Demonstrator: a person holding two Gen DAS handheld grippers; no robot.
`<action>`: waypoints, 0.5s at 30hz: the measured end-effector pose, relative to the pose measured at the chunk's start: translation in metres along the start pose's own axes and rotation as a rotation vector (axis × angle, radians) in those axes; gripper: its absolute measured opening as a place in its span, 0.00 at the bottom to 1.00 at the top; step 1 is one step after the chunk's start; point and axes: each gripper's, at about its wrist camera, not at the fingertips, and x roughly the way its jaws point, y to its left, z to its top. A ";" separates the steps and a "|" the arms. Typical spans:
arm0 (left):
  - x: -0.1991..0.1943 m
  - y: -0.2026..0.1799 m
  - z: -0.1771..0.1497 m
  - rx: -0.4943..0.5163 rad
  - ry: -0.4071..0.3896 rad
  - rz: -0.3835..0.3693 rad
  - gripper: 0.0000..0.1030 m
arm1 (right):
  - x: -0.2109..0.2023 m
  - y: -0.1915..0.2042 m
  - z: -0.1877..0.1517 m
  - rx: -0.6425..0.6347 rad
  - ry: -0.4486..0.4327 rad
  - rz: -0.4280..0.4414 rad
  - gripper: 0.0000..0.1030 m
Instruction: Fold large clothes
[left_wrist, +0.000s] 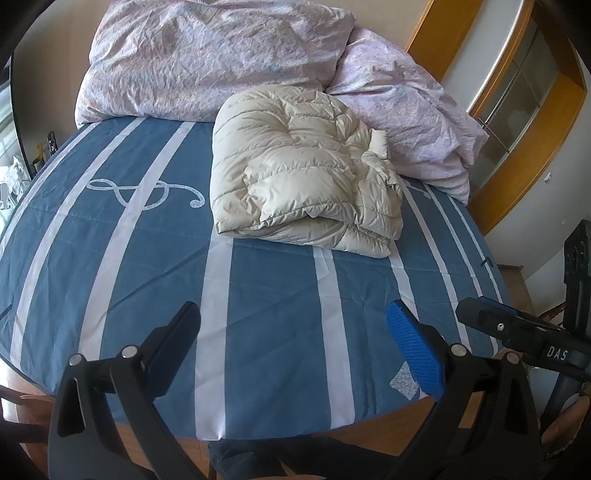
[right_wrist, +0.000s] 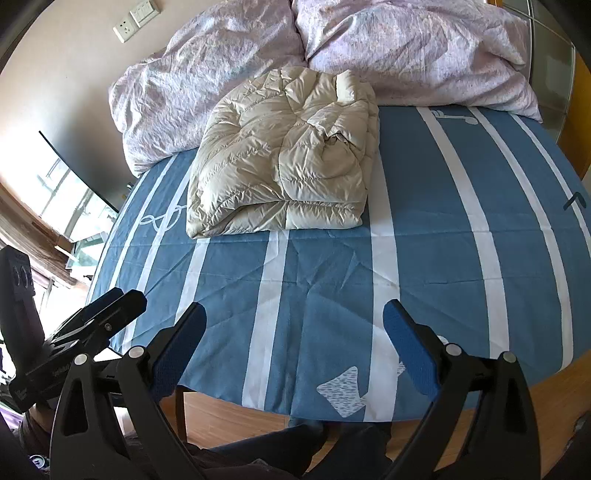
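Your left gripper (left_wrist: 295, 343) is spread wide with nothing between its jaws, held over the near edge of the bed; the blue textured pad (left_wrist: 413, 350) on one finger faces inward. Your right gripper (right_wrist: 295, 339) is likewise spread wide and empty, also over the near edge, with blue pads on both fingers (right_wrist: 181, 350). Each gripper appears at the margin of the other's view: the right one (left_wrist: 517, 332) at the right side of the left wrist view, the left one (right_wrist: 92, 325) at the left side of the right wrist view. Neither touches fabric.

The cream down jacket (left_wrist: 303, 181) lies folded into a compact puffy bundle on the blue striped bedsheet (left_wrist: 258, 295), toward the far edge of the bed, well apart from both grippers. In the right wrist view the jacket (right_wrist: 284, 162) shows a neat folded edge facing you and a small dark opening near its middle. Its far side touches the crumpled lilac duvet (left_wrist: 207, 55), which is heaped along the far edge of the bed (right_wrist: 406, 48).

A treble-clef print (left_wrist: 144, 192) sits on the sheet just left of the jacket. The wooden bed frame (right_wrist: 229, 406) shows below the near edge. A wall socket (right_wrist: 123, 27) is on the wall beyond the duvet.
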 end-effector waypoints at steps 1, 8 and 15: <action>0.000 -0.001 0.000 -0.001 0.000 0.000 0.98 | 0.000 0.000 0.000 0.000 0.000 0.001 0.95; -0.001 -0.001 0.000 -0.001 0.001 0.000 0.98 | 0.001 0.002 -0.002 -0.002 0.002 0.001 0.95; -0.001 0.000 0.000 -0.001 0.000 0.000 0.98 | 0.001 0.004 -0.002 -0.007 0.001 0.005 0.95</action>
